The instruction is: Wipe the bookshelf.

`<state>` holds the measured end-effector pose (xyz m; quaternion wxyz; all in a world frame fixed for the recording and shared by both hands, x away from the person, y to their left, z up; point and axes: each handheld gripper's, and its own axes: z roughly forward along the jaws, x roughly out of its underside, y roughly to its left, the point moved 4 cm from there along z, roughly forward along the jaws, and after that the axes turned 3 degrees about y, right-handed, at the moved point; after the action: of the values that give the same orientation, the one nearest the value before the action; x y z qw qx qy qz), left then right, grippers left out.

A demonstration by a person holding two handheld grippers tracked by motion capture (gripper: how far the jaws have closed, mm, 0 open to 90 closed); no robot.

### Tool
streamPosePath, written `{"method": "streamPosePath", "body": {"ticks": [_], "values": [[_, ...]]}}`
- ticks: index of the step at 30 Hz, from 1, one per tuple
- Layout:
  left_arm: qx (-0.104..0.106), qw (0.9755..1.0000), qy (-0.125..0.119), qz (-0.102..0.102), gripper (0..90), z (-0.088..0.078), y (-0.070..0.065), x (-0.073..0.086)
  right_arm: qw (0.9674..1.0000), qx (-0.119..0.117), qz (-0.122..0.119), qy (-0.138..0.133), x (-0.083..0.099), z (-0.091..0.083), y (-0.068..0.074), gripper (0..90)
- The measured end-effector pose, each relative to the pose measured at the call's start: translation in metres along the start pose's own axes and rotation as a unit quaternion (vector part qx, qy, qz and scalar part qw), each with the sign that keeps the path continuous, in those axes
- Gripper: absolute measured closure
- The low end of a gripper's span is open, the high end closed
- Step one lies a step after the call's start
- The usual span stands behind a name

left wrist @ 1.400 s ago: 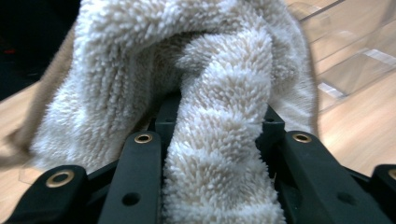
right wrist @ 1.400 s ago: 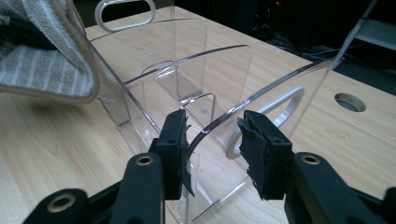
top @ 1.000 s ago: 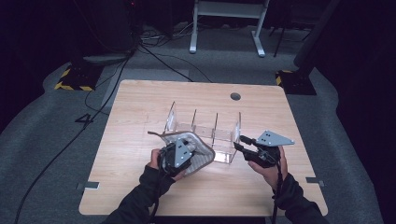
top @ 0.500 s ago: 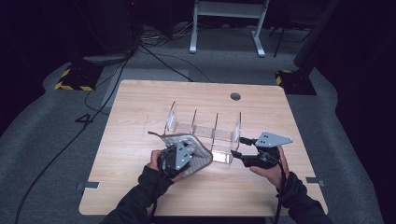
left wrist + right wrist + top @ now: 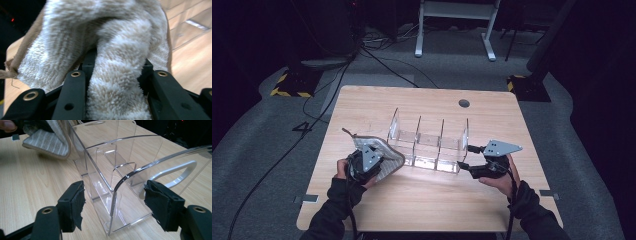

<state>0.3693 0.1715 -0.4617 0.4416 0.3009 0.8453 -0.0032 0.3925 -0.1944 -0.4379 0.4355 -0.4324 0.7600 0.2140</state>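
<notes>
The left tongs (image 5: 384, 161), pinching the soft towel (image 5: 117, 62), have moved left off the clear organizer (image 5: 427, 142); the right tongs (image 5: 464, 156) have just spread around its stiff, slippery end wall.

A light wooden table (image 5: 362, 105) with a round cable hole (image 5: 464, 103) stands on grey carpet (image 5: 267, 150) in a dim room. Black cables (image 5: 382, 67) trail across the floor. A white metal stand (image 5: 454, 15) sits behind, and yellow-black striped floor plates (image 5: 289, 85) flank the table's far corners.
</notes>
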Motion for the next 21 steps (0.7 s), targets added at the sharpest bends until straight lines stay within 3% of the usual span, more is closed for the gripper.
{"method": "streamPosePath", "body": {"ticks": [5, 9, 16, 19, 21], "values": [[0.012, 0.9995, 0.014, -0.027, 62.9, 0.009, 0.015, 0.007, 0.9999, -0.012, -0.001, 0.004, 0.006, 0.004, -0.001, 31.0], [0.014, 0.9995, 0.017, -0.023, 62.9, 0.012, 0.015, 0.006, 0.9997, -0.006, -0.012, 0.021, 0.011, 0.010, -0.004, 29.7], [0.016, 0.9995, 0.023, -0.012, 62.6, 0.016, 0.013, 0.004, 0.9998, 0.007, -0.011, 0.015, 0.006, 0.010, -0.013, 28.4], [0.020, 0.9994, 0.027, -0.005, 62.5, 0.020, 0.013, 0.002, 0.9999, 0.005, 0.000, 0.011, 0.005, 0.014, -0.019, 28.0], [0.027, 0.9994, 0.023, -0.004, 62.5, 0.022, 0.013, 0.000, 0.9999, 0.007, -0.010, 0.008, 0.002, 0.016, -0.020, 28.6]]}}
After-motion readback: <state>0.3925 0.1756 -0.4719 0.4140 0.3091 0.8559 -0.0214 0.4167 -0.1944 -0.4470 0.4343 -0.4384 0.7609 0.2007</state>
